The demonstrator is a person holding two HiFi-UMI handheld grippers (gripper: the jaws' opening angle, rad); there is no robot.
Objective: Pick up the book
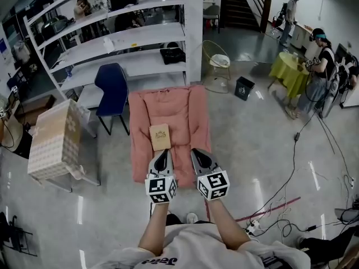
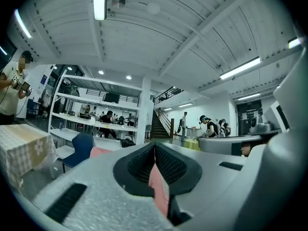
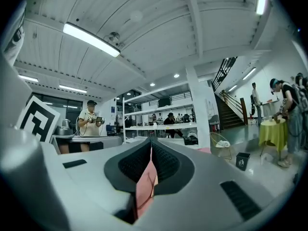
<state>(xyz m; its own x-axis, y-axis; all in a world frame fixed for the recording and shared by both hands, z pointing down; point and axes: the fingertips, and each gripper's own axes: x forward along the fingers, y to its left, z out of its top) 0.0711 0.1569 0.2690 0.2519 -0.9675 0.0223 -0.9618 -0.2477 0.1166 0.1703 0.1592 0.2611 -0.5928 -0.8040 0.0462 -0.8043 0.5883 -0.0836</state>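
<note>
A tan book (image 1: 160, 137) with a dark emblem lies flat on a pink cushioned seat (image 1: 185, 114) in the head view. My left gripper (image 1: 163, 152) hovers just short of the book's near edge, jaws shut and empty. My right gripper (image 1: 197, 152) is beside it, to the right of the book over the cushion, also shut and empty. In the left gripper view the gripper (image 2: 155, 149) shows its black pads pressed together, with only a strip of pink cushion below them. The right gripper view shows that gripper (image 3: 151, 151) the same way, with pink and a sliver of tan below.
A blue chair (image 1: 112, 90) and a checked box (image 1: 54, 139) stand left of the cushion. White shelves (image 1: 132, 37) rise behind it. A wire chair (image 1: 216, 61), a black bin (image 1: 244, 88) and a yellow-green table (image 1: 287, 70) with people stand at right. Cables (image 1: 279, 207) trail over the floor.
</note>
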